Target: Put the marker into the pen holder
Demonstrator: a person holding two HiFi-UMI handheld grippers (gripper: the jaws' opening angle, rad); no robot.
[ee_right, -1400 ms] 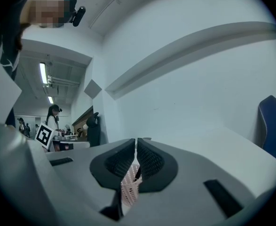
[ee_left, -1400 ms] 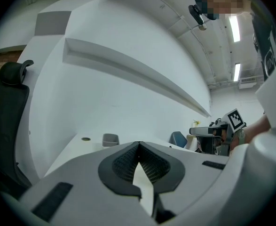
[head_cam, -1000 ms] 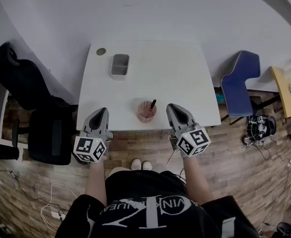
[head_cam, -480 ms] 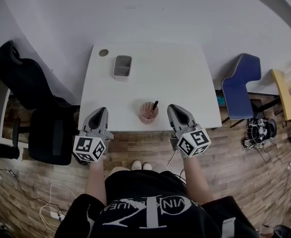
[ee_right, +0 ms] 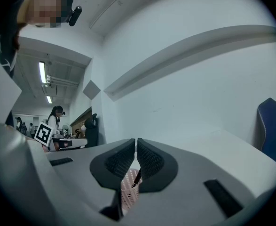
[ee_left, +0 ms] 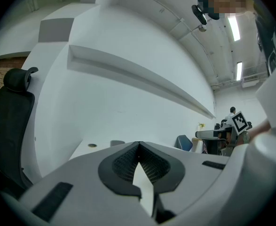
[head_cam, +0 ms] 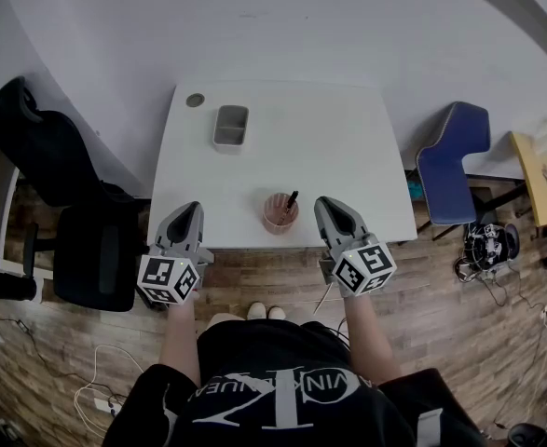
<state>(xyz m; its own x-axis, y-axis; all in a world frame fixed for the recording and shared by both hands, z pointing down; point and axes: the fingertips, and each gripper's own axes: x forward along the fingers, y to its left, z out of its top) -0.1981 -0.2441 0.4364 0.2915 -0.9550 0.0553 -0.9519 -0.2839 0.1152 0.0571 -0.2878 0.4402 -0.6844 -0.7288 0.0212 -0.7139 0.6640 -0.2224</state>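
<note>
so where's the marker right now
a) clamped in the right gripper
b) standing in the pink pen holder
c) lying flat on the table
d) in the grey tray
B: the marker stands leaning in the pink pen holder near the front edge of the table, while the right gripper is shut with nothing in it, held short of the holder.

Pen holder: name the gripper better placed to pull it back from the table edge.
Right, probably. The right gripper sits nearer the pen holder than the left gripper, and its own view looks straight at it. Both are shut and empty; the marker is inside already.
</note>
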